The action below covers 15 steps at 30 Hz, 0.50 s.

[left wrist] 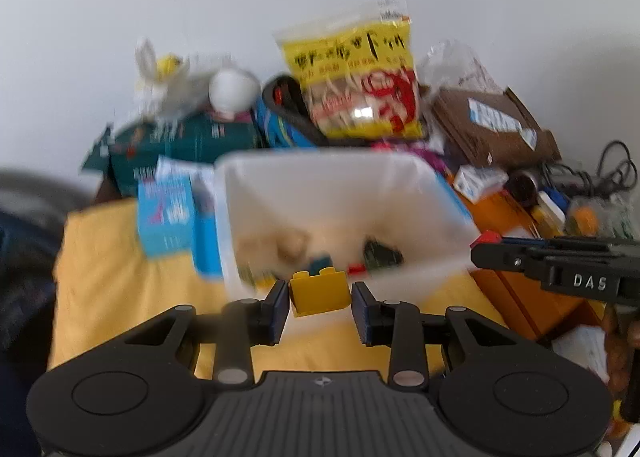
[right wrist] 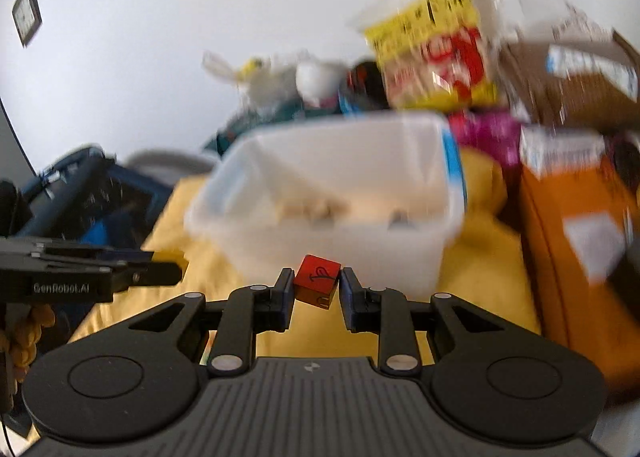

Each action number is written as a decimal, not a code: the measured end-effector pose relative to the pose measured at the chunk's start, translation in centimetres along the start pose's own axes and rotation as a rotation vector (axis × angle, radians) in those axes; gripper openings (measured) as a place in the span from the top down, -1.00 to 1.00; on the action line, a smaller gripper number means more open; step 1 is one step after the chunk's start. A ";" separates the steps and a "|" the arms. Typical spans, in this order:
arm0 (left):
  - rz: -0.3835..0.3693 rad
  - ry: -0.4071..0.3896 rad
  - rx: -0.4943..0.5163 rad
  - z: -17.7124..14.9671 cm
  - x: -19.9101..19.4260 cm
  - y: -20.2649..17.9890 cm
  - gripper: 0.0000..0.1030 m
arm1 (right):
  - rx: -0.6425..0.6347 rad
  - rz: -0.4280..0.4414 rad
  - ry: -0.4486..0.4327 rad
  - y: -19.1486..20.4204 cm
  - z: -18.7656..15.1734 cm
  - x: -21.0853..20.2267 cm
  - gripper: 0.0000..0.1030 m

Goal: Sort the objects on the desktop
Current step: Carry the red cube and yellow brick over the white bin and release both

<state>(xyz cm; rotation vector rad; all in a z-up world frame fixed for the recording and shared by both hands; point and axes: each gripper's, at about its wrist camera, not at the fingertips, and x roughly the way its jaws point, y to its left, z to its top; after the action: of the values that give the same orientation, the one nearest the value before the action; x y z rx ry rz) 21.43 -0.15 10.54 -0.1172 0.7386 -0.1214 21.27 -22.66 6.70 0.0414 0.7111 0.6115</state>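
My left gripper [left wrist: 320,297] is shut on a yellow toy brick [left wrist: 319,291] and holds it just before the near wall of a translucent white bin [left wrist: 344,193]. The bin holds several small toys, blurred. My right gripper [right wrist: 316,285] is shut on a red cube [right wrist: 317,280] with a black mark, held in front of the same bin [right wrist: 332,185]. The right gripper shows at the right of the left wrist view [left wrist: 486,243], the left gripper at the left of the right wrist view [right wrist: 172,261]. Both views are motion-blurred.
A yellow cloth [left wrist: 120,277] covers the table. Behind the bin stand a yellow snack bag [left wrist: 352,77], a brown cardboard box [left wrist: 492,125], a dark green box [left wrist: 180,137] and a white plush toy [left wrist: 160,77]. An orange box [right wrist: 580,241] stands at the right, a blue box [left wrist: 168,217] at the left.
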 end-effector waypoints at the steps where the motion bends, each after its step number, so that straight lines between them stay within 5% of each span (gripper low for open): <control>1: 0.001 0.002 0.003 1.2 0.4 0.2 0.27 | 0.001 0.001 -0.006 -0.2 1.6 0.3 0.47; 7: -0.003 0.066 -0.059 5.1 3.0 1.6 0.27 | 0.014 0.007 0.026 -1.4 7.8 3.0 0.47; 15: 0.010 0.136 -0.017 6.8 5.6 1.5 0.27 | -0.004 -0.003 0.167 -1.4 10.5 6.7 0.47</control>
<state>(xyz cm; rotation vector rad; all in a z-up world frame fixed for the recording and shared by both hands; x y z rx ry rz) 30.25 0.95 11.63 -0.1224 0.8757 -0.1148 32.55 -18.46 10.35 -0.0144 0.8719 0.6181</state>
